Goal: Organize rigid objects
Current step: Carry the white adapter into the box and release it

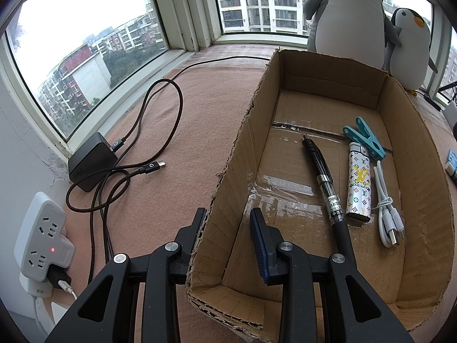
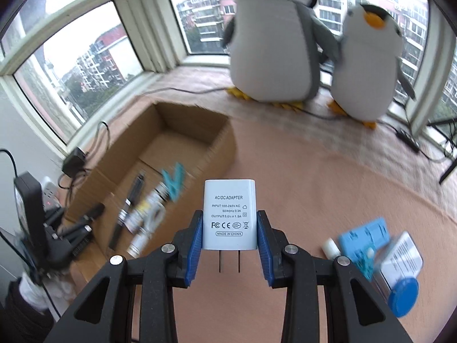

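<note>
The left gripper (image 1: 228, 217) straddles the torn left wall of an open cardboard box (image 1: 242, 154), one finger outside, one inside; whether it pinches the wall or merely brackets it cannot be told. Ahead and right of its inner finger, on the box floor, lie a black Deli pen (image 1: 325, 183), a monogram-printed lighter (image 1: 358, 183), a teal clothespin (image 1: 367, 137) and a coiled white USB cable (image 1: 387, 214), side by side with bare cardboard to their left. Left of the tongs, a black charger brick (image 1: 91, 161) and its looped cable (image 1: 154, 120) sprawl on the pink cloth (image 1: 200, 100).

The right gripper (image 2: 230, 228) is clenched on a white AC/DC adapter (image 2: 228, 214) (prongs pointing back toward the camera), held above open cloth. The box sits to its front-left; blurred blue-and-white items (image 2: 380, 245) lie to its right; two plush penguins (image 2: 274, 37) stand far ahead.
</note>
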The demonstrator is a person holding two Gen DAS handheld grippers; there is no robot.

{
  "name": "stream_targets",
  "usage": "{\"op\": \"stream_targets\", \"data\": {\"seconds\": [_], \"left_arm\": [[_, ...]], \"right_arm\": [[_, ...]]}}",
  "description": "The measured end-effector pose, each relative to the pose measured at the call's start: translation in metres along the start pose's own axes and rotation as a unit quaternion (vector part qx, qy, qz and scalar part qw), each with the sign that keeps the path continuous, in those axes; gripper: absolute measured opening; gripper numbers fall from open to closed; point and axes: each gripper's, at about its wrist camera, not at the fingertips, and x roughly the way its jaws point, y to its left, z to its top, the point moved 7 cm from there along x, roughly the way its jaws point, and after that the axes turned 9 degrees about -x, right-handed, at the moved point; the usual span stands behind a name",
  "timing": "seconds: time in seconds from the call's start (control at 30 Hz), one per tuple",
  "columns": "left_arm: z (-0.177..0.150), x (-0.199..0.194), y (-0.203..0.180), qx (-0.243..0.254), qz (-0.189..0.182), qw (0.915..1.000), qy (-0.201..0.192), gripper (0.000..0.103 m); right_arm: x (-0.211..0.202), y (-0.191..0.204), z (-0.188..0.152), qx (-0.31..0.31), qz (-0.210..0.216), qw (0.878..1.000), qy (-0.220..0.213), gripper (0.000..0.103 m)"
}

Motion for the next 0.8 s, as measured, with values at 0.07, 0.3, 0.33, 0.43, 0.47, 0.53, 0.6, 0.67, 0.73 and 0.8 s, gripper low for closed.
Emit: {"op": "stream_targets", "data": {"seconds": [0.07,0.3,0.33,0.43,0.47,0.53,0.6,0.67,0.73,0.8], "left_arm": [[0.0,0.0,0.0,0.0,0.0,1.0,0.0,0.032],[0.0,0.0,0.0,0.0,0.0,1.0,0.0,0.032],[0.0,0.0,0.0,0.0,0.0,1.0,0.0,0.032],[0.0,0.0,0.0,0.0,0.0,1.0,0.0,0.032],[0.0,0.0,0.0,0.0,0.0,1.0,0.0,0.032],[0.0,0.0,0.0,0.0,0.0,1.0,0.0,0.032],[0.0,0.0,0.0,0.0,0.0,1.0,0.0,0.032],[0.0,0.0,0.0,0.0,0.0,1.0,0.0,0.032],[0.0,0.0,0.0,-0.001,0.0,1.0,0.0,0.032],[0.0,0.0,0.001,0.0,0.0,1.0,0.0,0.032]], "right_arm": [[0.003,0.008,0.011,-0.006,0.002,1.0,-0.006,0.032],[0.025,0.032,0.045,-0.03,0.001,0.999,-0.014,0.032],[0.029,0.035,0.048,-0.034,-0.002,0.999,-0.013,0.032],[0.04,0.037,0.054,-0.038,-0.006,0.999,-0.009,0.032],[0.045,0.038,0.056,-0.038,-0.007,0.999,-0.007,0.032],[0.052,0.038,0.058,-0.037,-0.008,0.999,-0.003,0.032],[0.059,0.038,0.06,-0.036,-0.007,0.999,0.001,0.032],[0.064,0.039,0.062,-0.034,-0.003,0.999,0.003,0.032],[0.069,0.041,0.063,-0.035,-0.004,0.999,0.006,0.032],[0.073,0.042,0.064,-0.039,-0.007,0.999,0.009,0.032]]}}
